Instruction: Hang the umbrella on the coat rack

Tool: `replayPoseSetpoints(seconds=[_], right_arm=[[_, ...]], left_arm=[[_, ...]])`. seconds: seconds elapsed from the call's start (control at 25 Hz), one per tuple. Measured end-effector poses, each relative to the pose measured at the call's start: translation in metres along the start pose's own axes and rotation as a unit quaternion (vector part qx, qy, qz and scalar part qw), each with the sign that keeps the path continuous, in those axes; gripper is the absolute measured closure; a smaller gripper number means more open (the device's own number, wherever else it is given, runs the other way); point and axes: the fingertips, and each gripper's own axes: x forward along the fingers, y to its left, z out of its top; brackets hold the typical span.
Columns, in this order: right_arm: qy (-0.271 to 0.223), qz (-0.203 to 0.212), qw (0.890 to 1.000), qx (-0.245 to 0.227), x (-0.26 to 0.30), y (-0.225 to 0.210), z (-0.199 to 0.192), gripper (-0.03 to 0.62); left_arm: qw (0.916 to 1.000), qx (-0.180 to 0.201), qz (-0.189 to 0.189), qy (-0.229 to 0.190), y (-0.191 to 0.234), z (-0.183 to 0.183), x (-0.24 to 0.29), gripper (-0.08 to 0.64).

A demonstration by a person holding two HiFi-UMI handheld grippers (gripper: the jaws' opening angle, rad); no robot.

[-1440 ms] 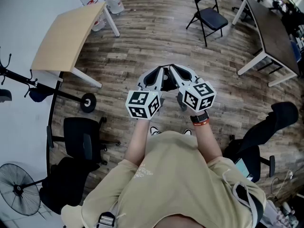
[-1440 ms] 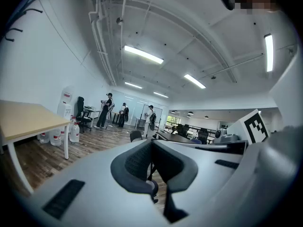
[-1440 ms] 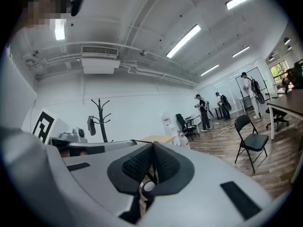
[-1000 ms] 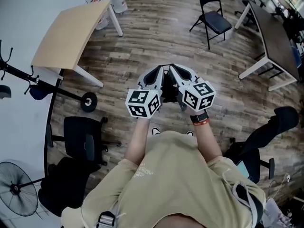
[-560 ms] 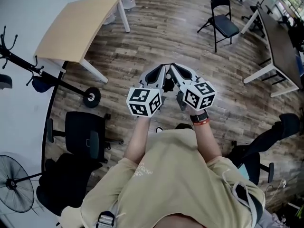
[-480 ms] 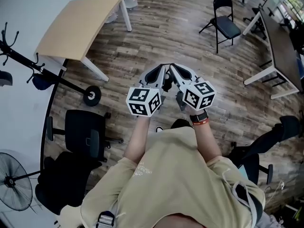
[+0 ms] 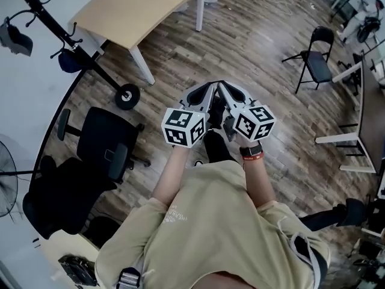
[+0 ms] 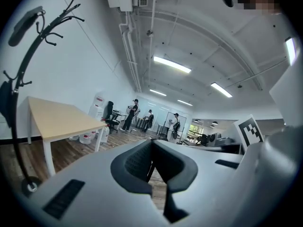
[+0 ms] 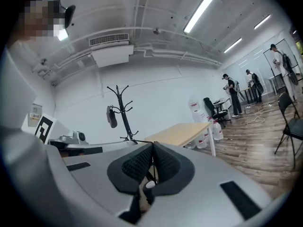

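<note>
The black coat rack (image 7: 45,14) stands at the top left of the head view, its round base (image 7: 127,96) on the floor and dark items (image 7: 13,36) hanging from its hooks. It also shows as the coat rack (image 8: 18,74) on the left and the coat rack (image 9: 124,113) ahead by the white wall. My left gripper (image 7: 204,94) and right gripper (image 7: 226,94) are held tip to tip before the chest. Both are shut, each with a thin dark umbrella strap (image 9: 151,170) running between its pads. The umbrella's body is hidden under the grippers.
A light wooden table (image 7: 141,5) stands beside the rack. Black office chairs (image 7: 99,146) sit to my left, with a fan (image 7: 5,182) at the edge. A folding chair (image 7: 316,59) and a dark desk (image 7: 368,95) are on the right. People (image 8: 131,113) stand far off.
The person has walked and turned, so the rack, table and office chair have slid up and right in the head view. Both grippers stay shut and pressed together.
</note>
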Motion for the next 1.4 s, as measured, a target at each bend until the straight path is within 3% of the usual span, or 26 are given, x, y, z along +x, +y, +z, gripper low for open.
replayPoseSetpoints(seconds=[0.32,0.76,1.12,1.4], right_arm=[[0.031,0.082,0.996,0.017,0.108,0.023,-0.002,0.574],[0.078,0.176,0.981,0.001,0.227,0.021,0.021,0.574],[0.122,0.266,0.956,0.004,0.318,0.033,0.02,0.574],[0.14,0.324,0.936,-0.016,0.37,0.027,0.021,0.574]], left_arm=[[0.996,-0.034,0.081,-0.018,0.109,0.028,0.001,0.538],[0.9812,-0.042,0.185,-0.038,0.209,0.07,0.026,0.538],[0.9605,-0.066,0.262,-0.068,0.295,0.092,0.032,0.538],[0.9426,-0.067,0.313,-0.094,0.339,0.102,0.044,0.538]])
